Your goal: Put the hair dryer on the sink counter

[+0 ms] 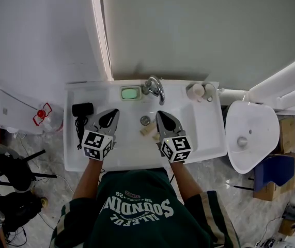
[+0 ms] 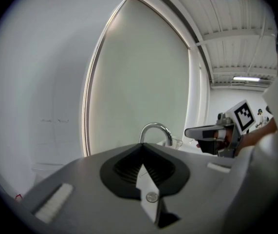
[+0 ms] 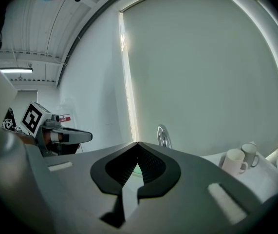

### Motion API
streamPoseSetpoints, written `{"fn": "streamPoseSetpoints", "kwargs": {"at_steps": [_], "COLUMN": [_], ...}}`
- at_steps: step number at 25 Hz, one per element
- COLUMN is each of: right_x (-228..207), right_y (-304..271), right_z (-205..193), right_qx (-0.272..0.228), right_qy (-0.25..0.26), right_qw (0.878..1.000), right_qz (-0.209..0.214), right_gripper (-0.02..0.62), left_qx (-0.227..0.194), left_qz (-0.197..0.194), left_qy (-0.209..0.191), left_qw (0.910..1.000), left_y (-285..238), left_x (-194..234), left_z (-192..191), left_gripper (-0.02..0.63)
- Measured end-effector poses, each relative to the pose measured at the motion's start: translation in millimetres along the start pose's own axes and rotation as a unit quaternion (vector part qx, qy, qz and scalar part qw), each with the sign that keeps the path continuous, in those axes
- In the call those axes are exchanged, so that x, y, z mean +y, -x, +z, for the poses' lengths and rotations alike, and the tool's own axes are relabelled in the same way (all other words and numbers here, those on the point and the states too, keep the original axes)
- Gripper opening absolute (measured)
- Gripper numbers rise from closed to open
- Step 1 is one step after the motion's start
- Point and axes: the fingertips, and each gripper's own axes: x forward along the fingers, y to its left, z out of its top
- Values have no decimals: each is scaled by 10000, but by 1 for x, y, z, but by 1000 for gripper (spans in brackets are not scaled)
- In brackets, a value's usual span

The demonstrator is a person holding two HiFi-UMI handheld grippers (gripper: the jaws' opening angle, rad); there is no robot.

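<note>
The black hair dryer [image 1: 82, 109] lies on the white sink counter [image 1: 209, 138] at its left end, its cord [image 1: 79, 132] trailing toward the front edge. My left gripper [image 1: 113, 113] hovers just right of the dryer, shut and holding nothing. My right gripper [image 1: 160, 115] is over the basin beside it, also shut and empty. In the left gripper view the jaws [image 2: 141, 147] meet at the tip, with the right gripper [image 2: 211, 132] off to the right. In the right gripper view the closed jaws [image 3: 137, 145] point at the faucet [image 3: 164, 136].
A chrome faucet [image 1: 156, 87] and a green soap dish [image 1: 130, 93] sit at the back of the basin. Two mugs [image 1: 195, 92] stand at the back right. A beige item [image 1: 148, 129] lies by the drain [image 1: 145, 120]. A white toilet [image 1: 250, 133] stands to the right.
</note>
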Motion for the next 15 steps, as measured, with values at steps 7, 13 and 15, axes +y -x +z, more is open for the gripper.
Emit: {"fn": "streamPoseSetpoints", "kwargs": {"at_steps": [7,13,15], "right_x": [0,1,2], "right_y": [-4,-8,-9], "right_z": [0,-2,-4], "right_qx": [28,65,75], "right_qy": [19,25,22], "right_qw": [10000,10000,10000], "right_qz": [34,51,55], "right_gripper": [2,2,2], "left_qx": [21,60,74], "left_qz": [10,11,9], "left_qy": [58,98,112], "left_qw": [10000,9999,9999], "left_y": [-2,-3,-4], "left_x": [3,7,8], "left_z": [-2,-6,-8], "left_gripper": [51,52,51]}}
